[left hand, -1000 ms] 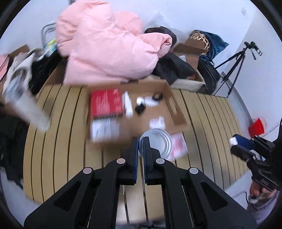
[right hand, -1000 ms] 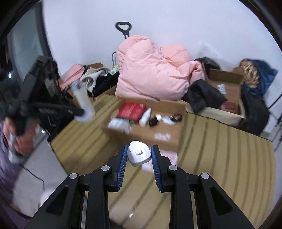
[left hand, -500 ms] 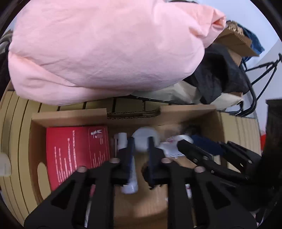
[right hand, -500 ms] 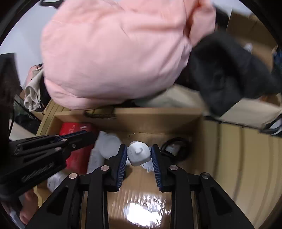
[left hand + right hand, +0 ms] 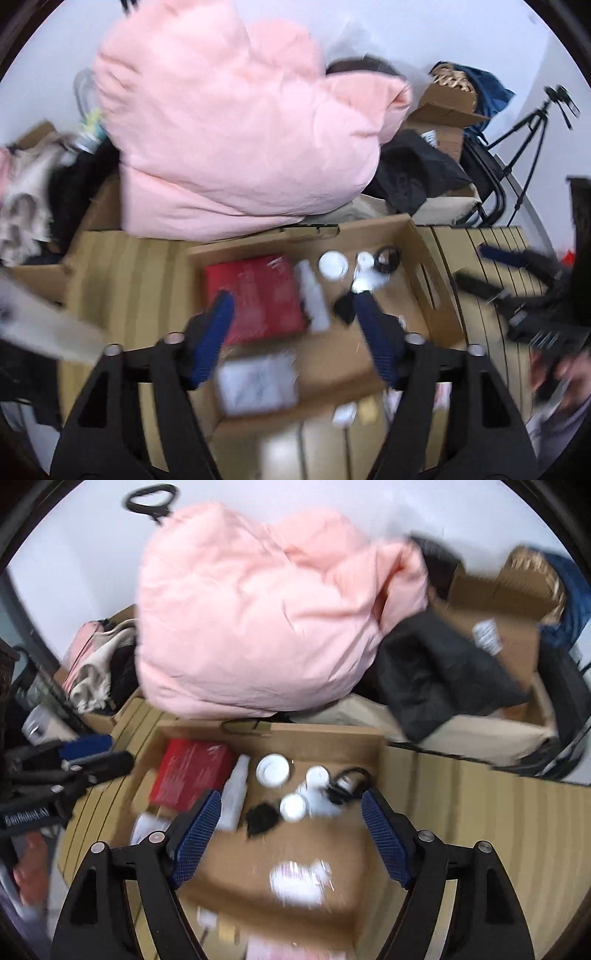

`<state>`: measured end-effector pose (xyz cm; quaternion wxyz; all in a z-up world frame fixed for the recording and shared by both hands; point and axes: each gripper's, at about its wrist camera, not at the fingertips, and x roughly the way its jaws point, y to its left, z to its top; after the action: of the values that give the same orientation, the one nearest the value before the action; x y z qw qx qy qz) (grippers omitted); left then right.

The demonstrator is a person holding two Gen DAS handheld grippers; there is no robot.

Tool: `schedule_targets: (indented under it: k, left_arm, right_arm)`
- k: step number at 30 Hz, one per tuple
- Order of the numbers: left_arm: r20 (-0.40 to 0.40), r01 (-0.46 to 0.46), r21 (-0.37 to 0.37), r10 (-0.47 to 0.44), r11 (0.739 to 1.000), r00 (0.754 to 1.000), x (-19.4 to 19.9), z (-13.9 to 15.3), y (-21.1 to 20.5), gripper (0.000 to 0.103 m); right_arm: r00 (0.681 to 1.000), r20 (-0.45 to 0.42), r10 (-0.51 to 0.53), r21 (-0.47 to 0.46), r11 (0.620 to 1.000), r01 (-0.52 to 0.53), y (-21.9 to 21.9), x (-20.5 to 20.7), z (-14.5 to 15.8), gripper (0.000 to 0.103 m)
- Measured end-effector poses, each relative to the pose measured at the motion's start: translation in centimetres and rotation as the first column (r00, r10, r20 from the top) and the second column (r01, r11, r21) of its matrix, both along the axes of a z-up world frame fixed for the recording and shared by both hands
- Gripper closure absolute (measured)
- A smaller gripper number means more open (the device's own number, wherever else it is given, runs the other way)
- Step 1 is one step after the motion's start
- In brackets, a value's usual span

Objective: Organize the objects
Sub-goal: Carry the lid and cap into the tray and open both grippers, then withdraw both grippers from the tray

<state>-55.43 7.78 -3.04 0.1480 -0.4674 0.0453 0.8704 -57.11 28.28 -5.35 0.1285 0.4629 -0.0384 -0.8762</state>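
**A:** Since both loads are in, you are between placements. The box [image 5: 325, 738] sits on the slatted top [image 5: 480, 812], and inside it lie the round lid [image 5: 272, 770], two small white caps [image 5: 293, 808], a white tube [image 5: 234, 797], a black cord [image 5: 349, 782] and a red carton [image 5: 190, 773].

**B:** And your tools?

**A:** Your right gripper [image 5: 291, 834] has just been opening; its jaws stand wide above the box with nothing between them. Your left gripper [image 5: 295, 332] has been opening too, and its jaws are empty, apart over the red carton [image 5: 258, 295] and the tube [image 5: 314, 299].

**B:** What next?

**A:** I would judge the drop done. You need another loose item, and a few small pieces lie on the slats [image 5: 347, 413] just in front of the box [image 5: 417, 258]; they are too blurred to name.

**B:** How will things handle?

**A:** The box is plain corrugated card, open-topped with low walls. The caps and lid look like hard, smooth plastic and may roll. The carton is flat and stiff. The pink duvet [image 5: 266, 609] behind is soft and bulky, pressing against the far wall of the box, so keep clear of it.
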Motion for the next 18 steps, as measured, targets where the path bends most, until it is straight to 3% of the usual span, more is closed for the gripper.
schedule_targets:
  k: [5,6,7,10,12,14,18]
  left_arm:
    - [-0.123,-0.039,-0.094,0.027,0.995,0.992,11.4,7.7,-6.7,0.023]
    - [-0.152,-0.057,-0.105,0.040,0.993,0.988,13.7,9.2,-8.3,0.014]
    - [-0.186,-0.072,-0.125,0.048,0.989,0.981,15.8,10.3,-9.6,0.006]
    - [-0.313,-0.167,-0.231,0.089,0.959,0.946,22.6,12.5,-13.3,0.001]
    - [-0.316,-0.182,-0.259,0.094,0.949,0.944,26.4,13.3,-15.6,0.001]
    - [-0.277,-0.176,-0.220,0.112,0.959,0.954,29.7,14.1,-17.7,0.000]
    - [-0.274,-0.211,-0.251,0.139,0.945,0.951,33.9,15.4,-19.7,0.000]
  right_arm:
    - [0.994,-0.099,0.038,0.044,0.998,-0.034,3.1,11.1,7.9,0.021]
    - [0.993,-0.106,0.047,0.058,0.997,-0.041,3.8,13.9,9.2,0.021]
    - [0.992,-0.113,0.056,0.067,0.997,-0.048,4.4,15.9,10.0,0.021]
    - [0.986,-0.145,0.086,0.094,0.993,-0.072,5.0,23.0,11.9,0.019]
    - [0.982,-0.152,0.109,0.111,0.989,-0.093,5.2,28.3,12.4,0.019]
    - [0.978,-0.163,0.133,0.133,0.985,-0.112,4.8,32.2,12.3,0.019]
    - [0.967,-0.213,0.143,0.220,0.971,-0.095,3.5,37.7,12.3,0.019]
